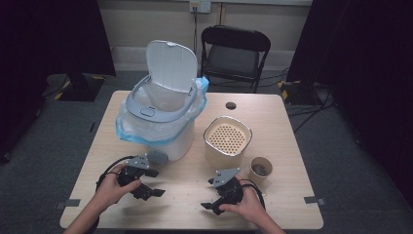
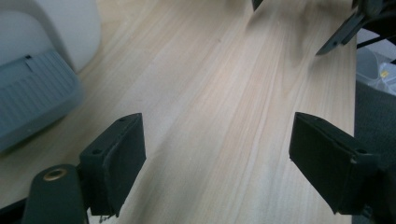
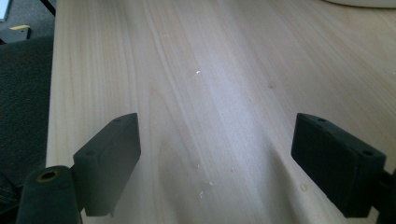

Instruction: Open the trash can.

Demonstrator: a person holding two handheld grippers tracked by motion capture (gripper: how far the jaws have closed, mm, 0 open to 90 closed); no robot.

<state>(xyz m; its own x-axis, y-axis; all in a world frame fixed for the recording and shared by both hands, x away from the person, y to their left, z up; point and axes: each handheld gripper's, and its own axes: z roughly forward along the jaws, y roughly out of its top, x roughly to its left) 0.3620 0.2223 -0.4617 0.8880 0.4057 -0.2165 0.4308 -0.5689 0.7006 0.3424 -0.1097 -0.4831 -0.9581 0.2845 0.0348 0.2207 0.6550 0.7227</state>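
— Both hands sit at the near edge of the table (image 1: 292, 146), one gripper in each. Left gripper (image 1: 155, 192) and right gripper (image 1: 208, 208) point inward, toward each other, with bare wood between them.

— Fingers?

— Apart on both. In each gripper view the fingers (image 2: 116, 163) stand wide with nothing but table between them; same for the right fingers (image 3: 109, 158).

— What lies nearest to reach?

— For the right hand, the paper cup (image 1: 261, 169), just beyond it and slightly to its outer side; it seems to hold some dark scraps. The perforated tan container (image 1: 227, 139) stands just beside the cup, farther in.

— And the left?

— The white bin (image 1: 160, 114), lid up, liner draped over its rim, stands directly ahead of the left hand. Its grey pedal (image 2: 32, 98) is close by the left fingers.

— So the cup is the right hand's job?

— I'd judge so: it must swing outward and forward to face it.
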